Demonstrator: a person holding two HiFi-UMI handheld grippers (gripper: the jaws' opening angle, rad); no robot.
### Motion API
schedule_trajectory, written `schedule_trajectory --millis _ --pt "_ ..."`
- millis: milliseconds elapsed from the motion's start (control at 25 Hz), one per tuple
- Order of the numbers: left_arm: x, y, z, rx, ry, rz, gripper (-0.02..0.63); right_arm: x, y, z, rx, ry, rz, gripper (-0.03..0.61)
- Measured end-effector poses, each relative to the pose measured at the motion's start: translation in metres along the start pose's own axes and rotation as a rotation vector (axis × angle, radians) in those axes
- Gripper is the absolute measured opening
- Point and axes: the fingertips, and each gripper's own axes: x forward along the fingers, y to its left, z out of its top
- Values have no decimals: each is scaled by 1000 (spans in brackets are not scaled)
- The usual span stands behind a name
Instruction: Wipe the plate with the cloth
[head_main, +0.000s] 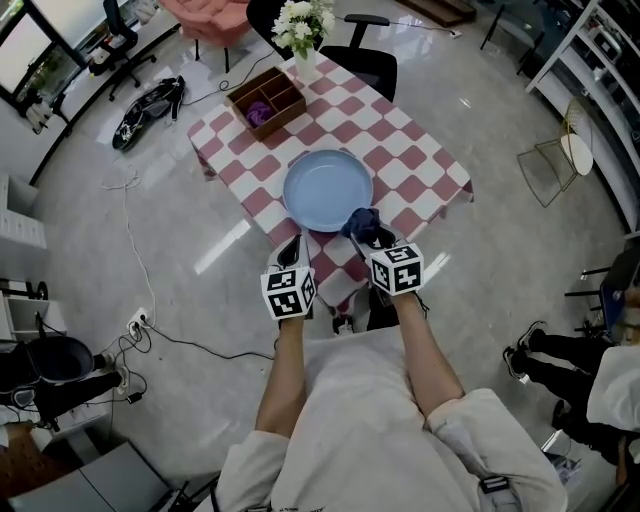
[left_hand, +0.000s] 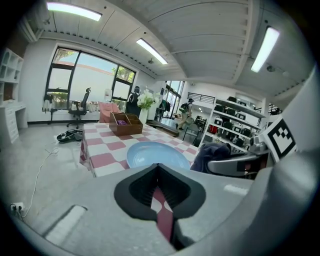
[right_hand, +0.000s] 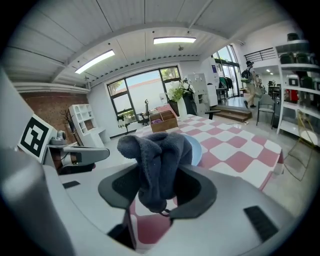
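Gripping the bunched dark blue-grey fleece cloth tight between its jaws, your right gripper holds it at the near-right rim of the round pale-blue plate; the plate sits by the near edge of the red-and-white checked table; your left gripper (jaws together, empty) hovers at the near-left rim.

plate mostly behind cloth, box contents unclear

The small counter with a red and white checked cover holds a big round light blue plate, a brown wooden box and white flowers in a vase
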Motion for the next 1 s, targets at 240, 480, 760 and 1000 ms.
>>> schedule_trajectory --millis 240,480,760,1000 --pt "-8 0 -1 0 -6 9 9 -11 8 -6 -3 -22 0 186" --pt "-15 -11 -6 25 -1 -30 9 -19 9 -6 9 -62 -16 181" --pt "-23 -17 0 28 -24 -51 9 -24 13 0 -9 -69 -38 181" --pt "-24 -21 5 7 -49 -72 9 -23 18 -1 -45 -59 -34 180"
